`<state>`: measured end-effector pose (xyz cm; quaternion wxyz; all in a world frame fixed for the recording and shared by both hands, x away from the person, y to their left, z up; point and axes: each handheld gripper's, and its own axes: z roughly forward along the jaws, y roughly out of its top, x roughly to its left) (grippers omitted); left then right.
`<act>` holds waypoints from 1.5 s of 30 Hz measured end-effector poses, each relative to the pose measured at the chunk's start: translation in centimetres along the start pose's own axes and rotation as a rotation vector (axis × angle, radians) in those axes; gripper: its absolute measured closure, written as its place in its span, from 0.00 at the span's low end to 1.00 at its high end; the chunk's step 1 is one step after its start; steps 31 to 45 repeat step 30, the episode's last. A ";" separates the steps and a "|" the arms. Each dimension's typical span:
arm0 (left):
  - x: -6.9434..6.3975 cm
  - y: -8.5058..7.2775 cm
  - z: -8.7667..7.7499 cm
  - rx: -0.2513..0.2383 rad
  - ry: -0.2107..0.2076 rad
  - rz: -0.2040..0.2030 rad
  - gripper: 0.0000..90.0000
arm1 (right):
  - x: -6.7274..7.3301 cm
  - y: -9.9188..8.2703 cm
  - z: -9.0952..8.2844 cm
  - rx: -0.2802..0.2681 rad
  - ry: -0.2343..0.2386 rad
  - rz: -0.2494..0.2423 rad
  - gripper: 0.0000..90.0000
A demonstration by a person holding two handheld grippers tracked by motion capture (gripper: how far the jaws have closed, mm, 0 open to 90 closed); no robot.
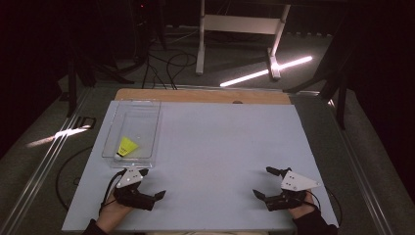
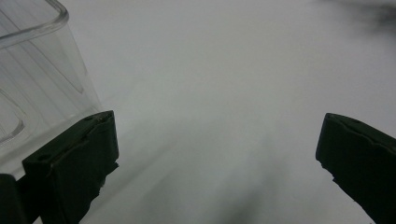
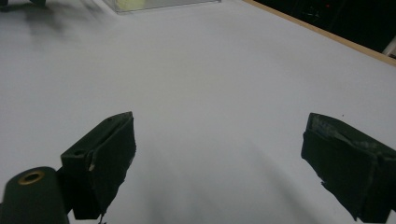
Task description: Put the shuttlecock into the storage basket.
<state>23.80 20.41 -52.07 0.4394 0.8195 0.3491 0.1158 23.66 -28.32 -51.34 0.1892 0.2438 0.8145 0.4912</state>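
A yellow shuttlecock point(image 1: 126, 147) lies inside a clear plastic box point(image 1: 115, 110) at the table's left, near the box's front end. Just in front of that box my left gripper point(image 1: 152, 185) rests low over the white table top point(image 1: 220, 142), open, with nothing between its jaws. The box's rounded corner point(image 2: 42, 60) stands close beside its left jaw. At the front right my right gripper point(image 1: 264, 182) is open too and holds nothing. Far off in the right gripper view, the box's edge point(image 3: 187, 3) and a yellow blur of the shuttlecock point(image 3: 130, 4) appear at the top.
A wooden strip point(image 1: 205, 95) runs along the table's far edge. Behind the table stand a white frame point(image 1: 240, 29), cables point(image 1: 166, 68) on the floor and a bright light strip point(image 1: 264, 71). Dark floor surrounds the table on both sides.
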 end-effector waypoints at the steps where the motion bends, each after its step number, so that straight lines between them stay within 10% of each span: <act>1: 0.0 0.0 0.0 -0.004 0.008 0.007 0.00 | 0.0 0.0 0.0 0.000 -0.001 0.000 0.11; 45: -0.2 -0.1 0.3 -0.011 0.011 0.013 0.00 | -0.4 -0.2 0.1 0.019 -0.025 0.034 0.11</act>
